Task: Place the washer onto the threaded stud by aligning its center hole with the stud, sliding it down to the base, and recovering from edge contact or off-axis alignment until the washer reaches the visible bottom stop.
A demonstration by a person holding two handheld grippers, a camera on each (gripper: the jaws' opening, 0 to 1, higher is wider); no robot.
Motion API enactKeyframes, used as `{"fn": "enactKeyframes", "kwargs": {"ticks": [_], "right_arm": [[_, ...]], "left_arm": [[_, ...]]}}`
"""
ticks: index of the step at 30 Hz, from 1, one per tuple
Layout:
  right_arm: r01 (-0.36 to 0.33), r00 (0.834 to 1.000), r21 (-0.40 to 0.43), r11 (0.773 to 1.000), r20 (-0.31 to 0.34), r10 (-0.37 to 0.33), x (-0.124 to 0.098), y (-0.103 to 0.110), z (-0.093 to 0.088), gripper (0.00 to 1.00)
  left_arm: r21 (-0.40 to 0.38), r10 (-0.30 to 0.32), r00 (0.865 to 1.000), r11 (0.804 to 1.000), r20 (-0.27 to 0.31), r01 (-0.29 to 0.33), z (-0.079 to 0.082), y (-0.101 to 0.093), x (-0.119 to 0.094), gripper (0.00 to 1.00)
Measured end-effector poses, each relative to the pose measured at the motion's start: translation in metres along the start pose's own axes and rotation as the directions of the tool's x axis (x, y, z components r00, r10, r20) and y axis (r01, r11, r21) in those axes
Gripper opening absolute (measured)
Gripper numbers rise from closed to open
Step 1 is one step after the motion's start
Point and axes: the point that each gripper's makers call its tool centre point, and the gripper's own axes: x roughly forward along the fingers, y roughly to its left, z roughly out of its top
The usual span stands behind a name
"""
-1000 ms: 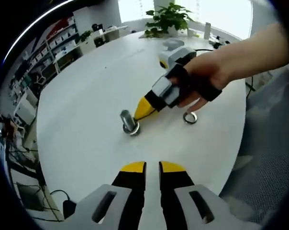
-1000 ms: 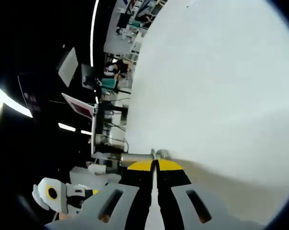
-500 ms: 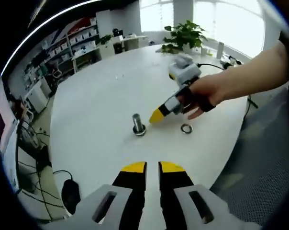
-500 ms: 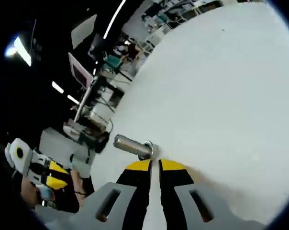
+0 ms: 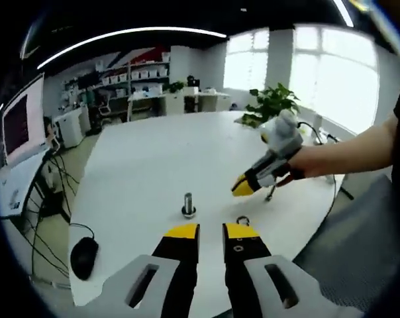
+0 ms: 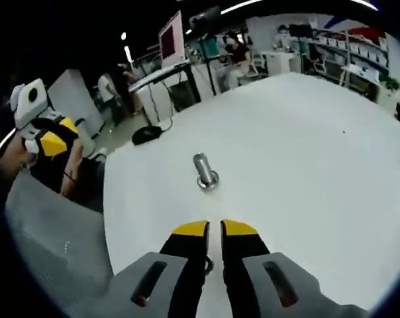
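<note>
White and round, the table (image 5: 140,165) sits in a bright office with shelves along the back wall and big windows. On it the threaded stud (image 5: 188,205) stands upright on its wide base, a little in from the near edge; in the right gripper view the same stud (image 6: 204,172) leans toward the camera, with bare tabletop all round it. A washer (image 5: 242,220) lies flat on the table just right of the stud, close above the left gripper (image 5: 210,231) tips. That gripper hovers over the table edge with its yellow-tipped jaws nearly together and nothing between them. The right gripper (image 5: 242,187), held by a hand (image 5: 299,165), hangs above the table to the right of the stud, apart from it. In its own view the right gripper (image 6: 214,229) shows jaws almost closed and empty; a small ring shape shows low between them, too unclear to name. A computer mouse (image 5: 83,257) lies at the table's left edge, a potted plant (image 5: 271,108) at the far side.
</note>
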Motion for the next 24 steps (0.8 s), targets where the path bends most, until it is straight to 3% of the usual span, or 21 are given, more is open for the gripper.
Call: {"fn": "enactKeyframes", "kwargs": {"ticks": [8, 11, 13, 17, 19, 20, 24], "right_arm": [[-0.057, 0.988, -0.081, 0.995, -0.15, 0.044, 0.004, 0.009, -0.03, 0.11], [-0.083, 0.974, -0.15, 0.985, -0.223, 0.049, 0.01, 0.013, -0.042, 0.12], [-0.097, 0.963, -0.195, 0.976, -0.265, 0.043, 0.015, 0.014, -0.049, 0.12], [-0.11, 0.952, -0.244, 0.963, -0.304, 0.032, 0.025, 0.014, -0.055, 0.12], [-0.123, 0.946, -0.271, 0.955, -0.324, 0.03, 0.031, 0.014, -0.056, 0.12], [-0.125, 0.944, -0.278, 0.952, -0.329, 0.028, 0.033, 0.014, -0.057, 0.12], [-0.134, 0.939, -0.291, 0.947, -0.342, 0.028, 0.042, 0.011, -0.055, 0.12]], "left_arm": [[-0.01, -0.038, 0.999, 0.999, -0.019, 0.038, -0.019, -0.033, -0.019, 0.11], [-0.02, -0.04, 0.999, 0.999, -0.007, 0.039, -0.023, -0.039, -0.019, 0.1], [-0.009, -0.032, 0.999, 0.999, -0.032, 0.031, -0.028, -0.039, -0.016, 0.1], [0.009, -0.005, 0.999, 1.0, -0.038, 0.005, -0.036, -0.039, -0.009, 0.08], [0.146, 0.053, 0.993, 0.988, -0.102, -0.038, -0.046, -0.029, -0.007, 0.06], [0.177, 0.059, 0.99, 0.983, -0.124, -0.036, -0.05, -0.028, -0.007, 0.06], [0.114, 0.027, 0.995, 0.993, -0.092, -0.016, -0.045, -0.032, -0.007, 0.06]]}}
